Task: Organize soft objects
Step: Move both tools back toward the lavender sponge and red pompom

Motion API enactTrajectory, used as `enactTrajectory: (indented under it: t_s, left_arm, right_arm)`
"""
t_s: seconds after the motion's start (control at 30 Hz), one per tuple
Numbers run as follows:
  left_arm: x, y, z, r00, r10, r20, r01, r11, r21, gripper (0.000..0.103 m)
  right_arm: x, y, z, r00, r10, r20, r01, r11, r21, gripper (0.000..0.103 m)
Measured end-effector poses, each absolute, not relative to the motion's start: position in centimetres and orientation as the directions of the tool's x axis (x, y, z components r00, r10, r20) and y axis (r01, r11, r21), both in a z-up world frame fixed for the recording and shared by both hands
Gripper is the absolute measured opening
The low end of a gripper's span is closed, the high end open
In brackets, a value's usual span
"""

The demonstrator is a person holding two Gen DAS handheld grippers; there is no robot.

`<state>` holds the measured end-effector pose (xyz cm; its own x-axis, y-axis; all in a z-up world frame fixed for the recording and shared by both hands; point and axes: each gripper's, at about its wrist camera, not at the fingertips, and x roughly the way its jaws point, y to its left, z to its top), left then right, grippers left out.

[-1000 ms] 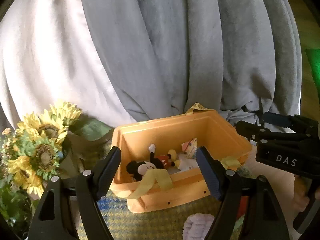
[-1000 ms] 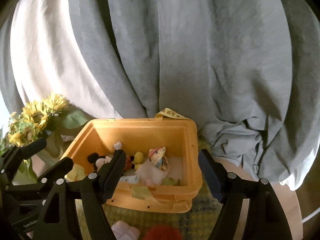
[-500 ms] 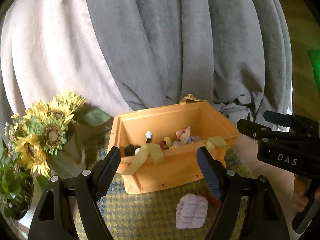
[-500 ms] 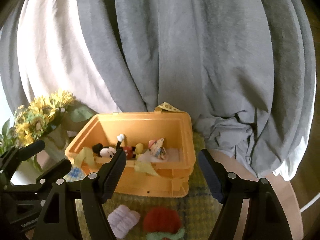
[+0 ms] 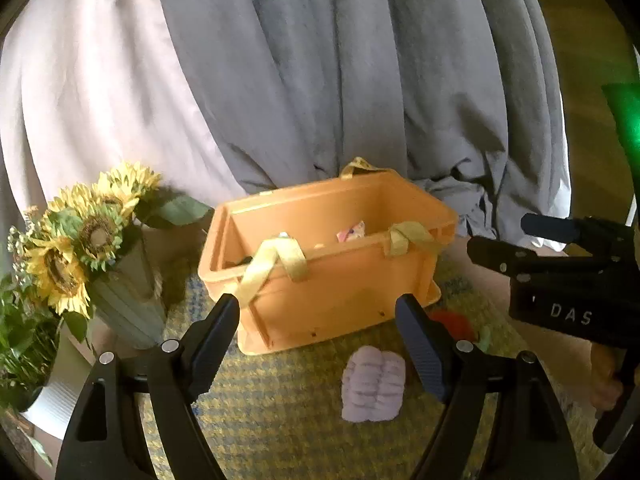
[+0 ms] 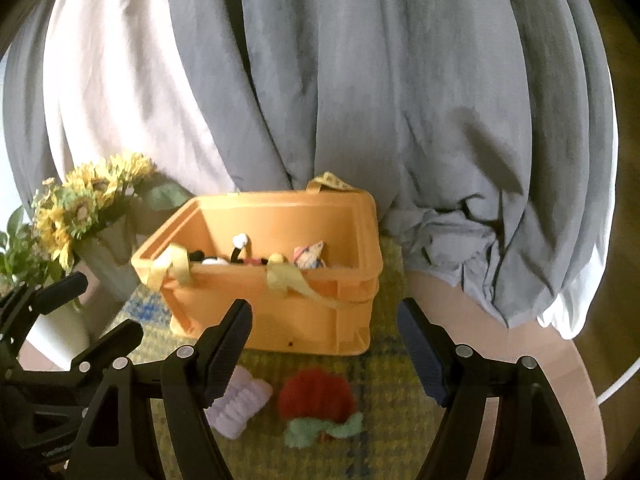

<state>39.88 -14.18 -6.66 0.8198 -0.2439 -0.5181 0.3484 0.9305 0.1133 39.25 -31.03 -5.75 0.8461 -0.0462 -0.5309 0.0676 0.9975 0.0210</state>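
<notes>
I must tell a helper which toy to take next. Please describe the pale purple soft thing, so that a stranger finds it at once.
Find the orange crate on the yellow checked mat. Two soft things lie on the mat in front of it. The purple plush is the left one, pale lilac and ribbed in puffy rows, while its neighbour, the red plush, is round and fuzzy with a green frill.

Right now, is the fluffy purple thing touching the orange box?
Apart. In the left wrist view, bare woven mat shows between the purple plush and the orange box.

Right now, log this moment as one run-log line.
left gripper: opening, empty | right gripper: open, empty | lilac ribbed plush, red fuzzy plush: on mat | orange plastic crate: toys inside
</notes>
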Motion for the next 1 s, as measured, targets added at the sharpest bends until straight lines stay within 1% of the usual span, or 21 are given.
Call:
enactTrajectory:
  t_s: [0.17, 0.4, 0.6, 1.0]
  left_arm:
    - [39.6, -14.2, -8.0, 0.796, -0.266, -0.543, 0.371, 0.924, 0.091, 0.08]
    - [39.0, -14.3, -10.1, 0.761, -0.266, -0.592, 0.382, 0.921, 0.076, 0.08]
    - [38.2, -14.6, -11.9, 0.747, -0.266, -0.61, 0.416, 0.902, 0.116, 0.08]
    - [38.5, -15.4, -15.3, 0.696, -0.263, -0.668, 0.448, 0.886, 0.117, 0.08]
  right_arm:
    - [39.0, -31.1, -7.5, 0.817, -0.029, -0.576, 0.061, 0.997, 0.036, 0.075]
    - [38.6, -31.1, -9.7, 0.782, -0.015, -0.623, 0.044, 0.999, 0.031, 0.075]
    - [38.4, -30.8, -11.2, 0.755, -0.016, -0.656, 0.022, 1.0, 0.0, 0.075]
    - [39.0, -30.9, -14.3, 0.694, 0.01, -0.719, -0.016, 1.0, -0.001, 0.075]
